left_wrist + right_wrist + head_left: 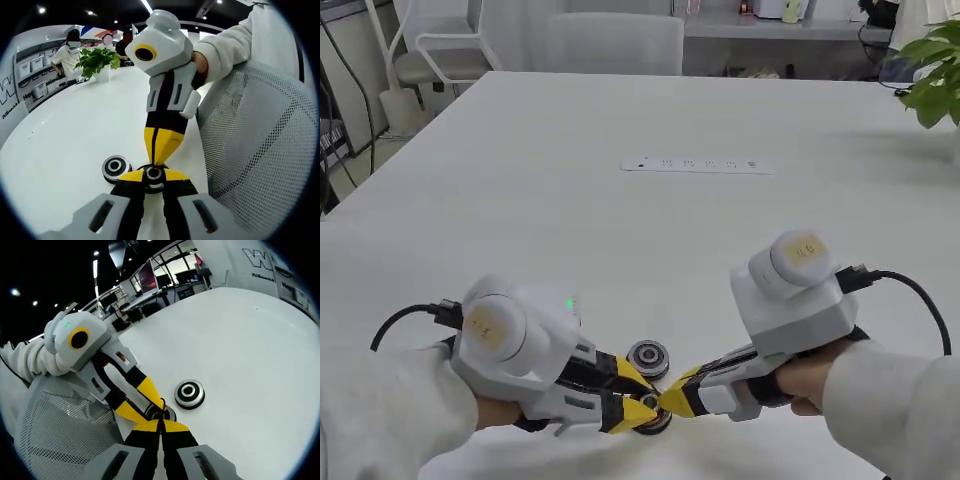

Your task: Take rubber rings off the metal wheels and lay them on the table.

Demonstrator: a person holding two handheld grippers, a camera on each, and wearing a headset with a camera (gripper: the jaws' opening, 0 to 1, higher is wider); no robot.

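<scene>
Metal wheels (648,357): two, one between left gripper (153,176) and right gripper (160,424).

Right gripper (161,424), fingers together, touches the wheel (170,414) gripped by left gripper (155,413); second wheel (189,393) beside.

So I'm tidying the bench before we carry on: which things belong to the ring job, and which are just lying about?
Job: gripped wheel, spare wheel, left tool, right tool, table.
Lying about: power strip, potted plant, white chair.
</scene>
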